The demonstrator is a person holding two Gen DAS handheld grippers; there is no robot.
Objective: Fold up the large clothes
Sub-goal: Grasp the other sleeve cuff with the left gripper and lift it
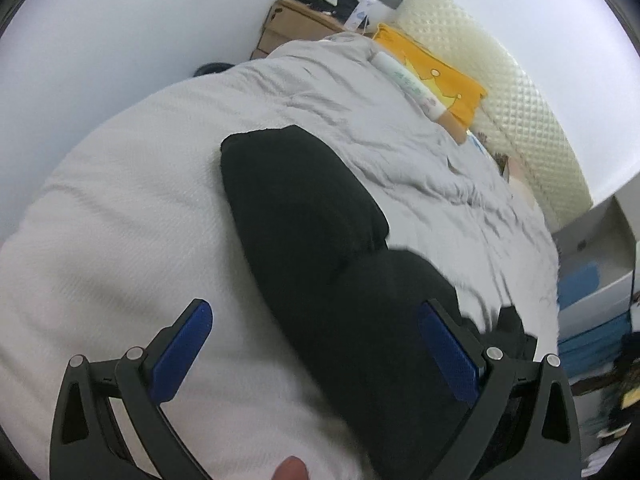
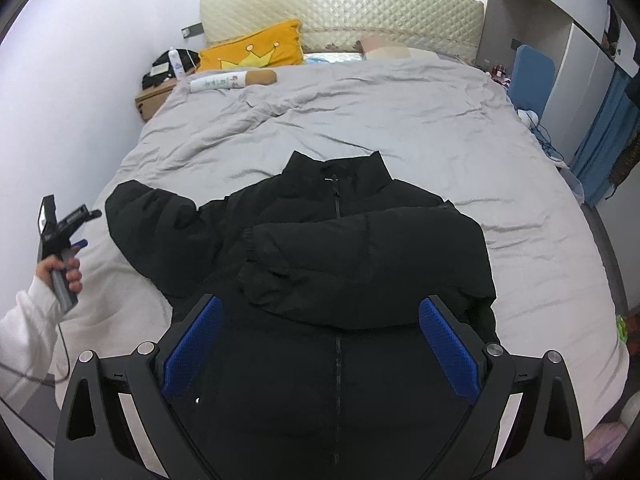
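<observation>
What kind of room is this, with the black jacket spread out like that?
Most likely a bedroom. The black jacket lies on a bed with a grey duvet, a quilted headboard and a yellow crown pillow.

The jacket [image 2: 340, 248] is plain black on a pale grey bedcover [image 2: 400, 128], the cushion [image 2: 256, 50] is orange-yellow with a yellow crown print, the headboard [image 2: 340, 8] is cream with a diamond quilt pattern, and both hand-held grippers' pads [image 2: 448, 348] are blue on black frames.

A home bedroom: a bed [image 2: 400, 128] with quilted headboard [image 2: 344, 12], yellow pillow [image 2: 256, 50] and wardrobe [image 2: 560, 40].
</observation>
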